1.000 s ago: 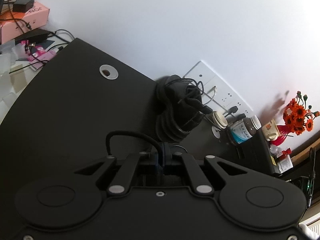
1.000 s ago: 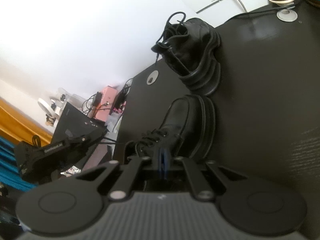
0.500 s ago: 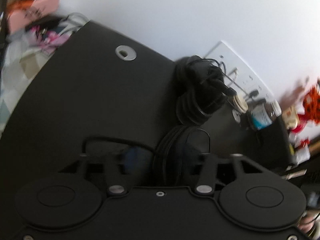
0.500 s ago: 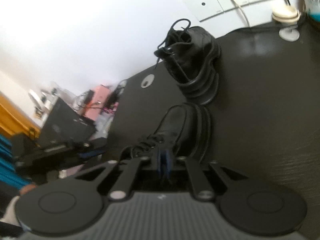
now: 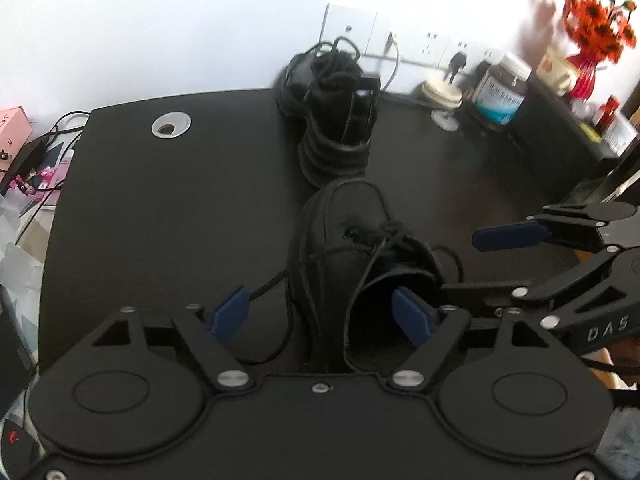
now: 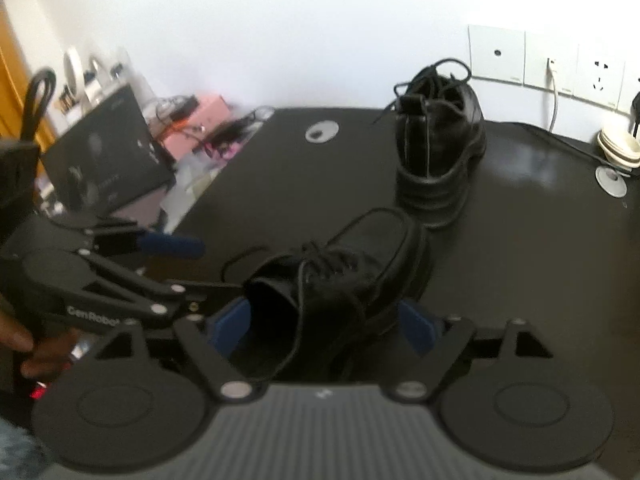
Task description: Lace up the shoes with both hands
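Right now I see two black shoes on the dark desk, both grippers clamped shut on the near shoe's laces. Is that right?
Not quite. Both grippers are opening, not clamped: the left gripper and right gripper have their blue pads spread wide around the near shoe, gripping no lace, as both wrist views show. The far shoe and desk are right.

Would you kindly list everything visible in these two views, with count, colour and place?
near shoe: 1, black, desk centre, laces loose, between both grippers
far shoe: 1, black, behind it near the wall
desk: 1, black
cable hole: 1, silver, desk's back left
wall sockets: white row, on wall
jar: 1, brown, blue label, back right
flowers: orange, far right
pink box: 1, left of desk
left gripper: black, blue pads, jaws opening, holding nothing
right gripper: same, jaws opening, holding nothing
hand: on left gripper's handle
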